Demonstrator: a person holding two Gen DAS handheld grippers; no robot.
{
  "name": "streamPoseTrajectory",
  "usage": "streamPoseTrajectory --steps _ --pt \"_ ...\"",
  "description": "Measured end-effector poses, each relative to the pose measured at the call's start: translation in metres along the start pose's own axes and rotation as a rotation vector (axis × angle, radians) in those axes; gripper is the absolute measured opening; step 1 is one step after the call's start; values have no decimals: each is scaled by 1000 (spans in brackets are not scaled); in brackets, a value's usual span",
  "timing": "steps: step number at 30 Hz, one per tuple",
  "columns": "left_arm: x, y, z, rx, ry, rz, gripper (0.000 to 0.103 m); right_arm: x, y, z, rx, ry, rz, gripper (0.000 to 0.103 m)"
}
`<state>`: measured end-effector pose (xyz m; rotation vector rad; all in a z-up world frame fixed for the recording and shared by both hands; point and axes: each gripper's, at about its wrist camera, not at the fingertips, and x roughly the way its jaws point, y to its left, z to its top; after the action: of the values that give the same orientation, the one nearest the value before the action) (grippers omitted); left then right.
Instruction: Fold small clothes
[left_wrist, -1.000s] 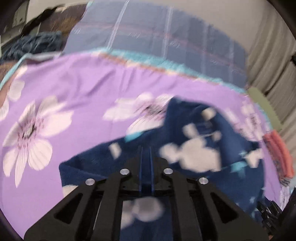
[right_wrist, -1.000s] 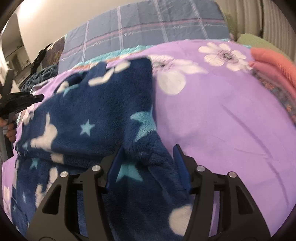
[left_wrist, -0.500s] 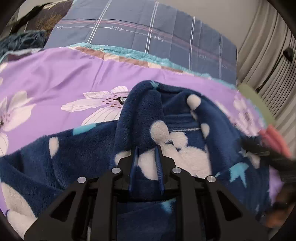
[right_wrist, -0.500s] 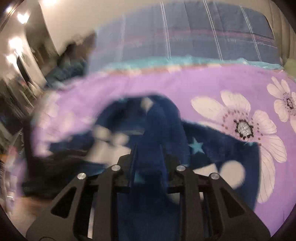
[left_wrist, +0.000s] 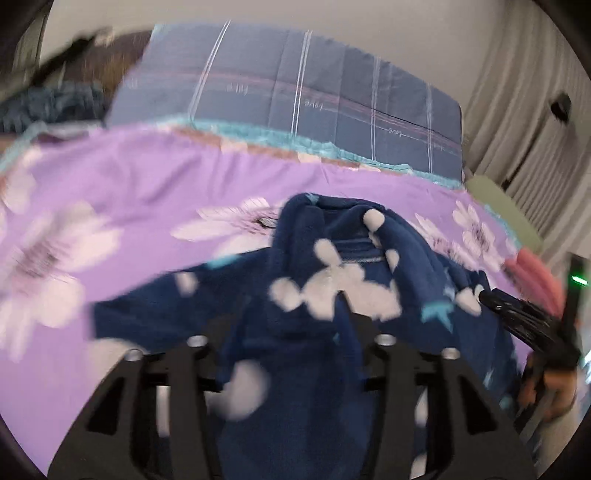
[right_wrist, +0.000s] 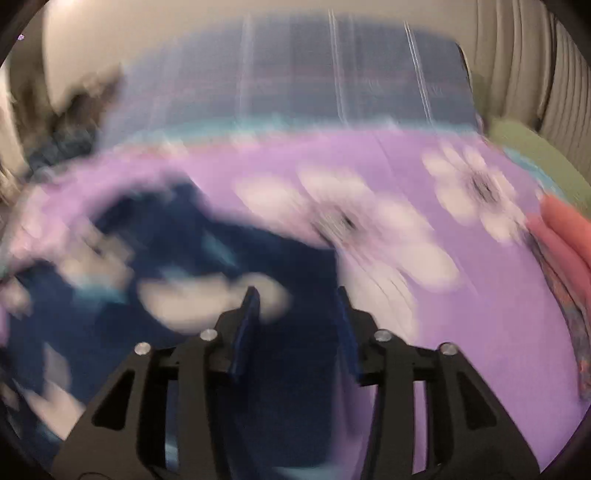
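Both tongs' jaws opening, navy fleece garment (left_wrist: 332, 288) between them.

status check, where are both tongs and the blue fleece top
Left tongs opening, fleece bunched between them. Right tongs opening over the blue fleece top, pads look clear of it. Top lies crumpled on the purple floral sheet. Nothing blocking.

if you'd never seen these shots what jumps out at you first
The dark blue fleece garment with white blobs and teal stars draws the eye first, bunched in a heap at the middle of the bright purple bedspread with big white flowers. Next, the left gripper with fleece piled between its opening fingers, and the right gripper, also opening over the garment's edge. A folded coral-pink cloth sits at the bedspread's right edge.
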<state>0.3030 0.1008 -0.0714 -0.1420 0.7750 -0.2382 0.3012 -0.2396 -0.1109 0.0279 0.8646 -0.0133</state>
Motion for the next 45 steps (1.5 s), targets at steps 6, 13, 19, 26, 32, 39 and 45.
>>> streamPoseTrajectory --steps 6,13,19,26,32,39,45 --pt "5 -4 -50 128 53 129 62 -15 -29 -15 221 -9 65 54" --pt "-109 -52 -101 263 -53 25 80 -138 -19 -104 52 -25 366 52" --pt "-155 -60 -174 292 5 59 80 -192 -4 -206 65 127 680 37" --pt "-200 -49 -211 194 -4 90 81 -228 27 -262 77 253 899 35" --pt "-231 -38 -223 117 -64 118 81 -233 60 -295 47 357 1023 53" --pt "-252 -26 -240 58 -63 148 81 -244 67 -293 101 345 1055 6" --pt "-265 -6 -259 32 -31 188 82 -272 19 -283 208 248 1073 6"
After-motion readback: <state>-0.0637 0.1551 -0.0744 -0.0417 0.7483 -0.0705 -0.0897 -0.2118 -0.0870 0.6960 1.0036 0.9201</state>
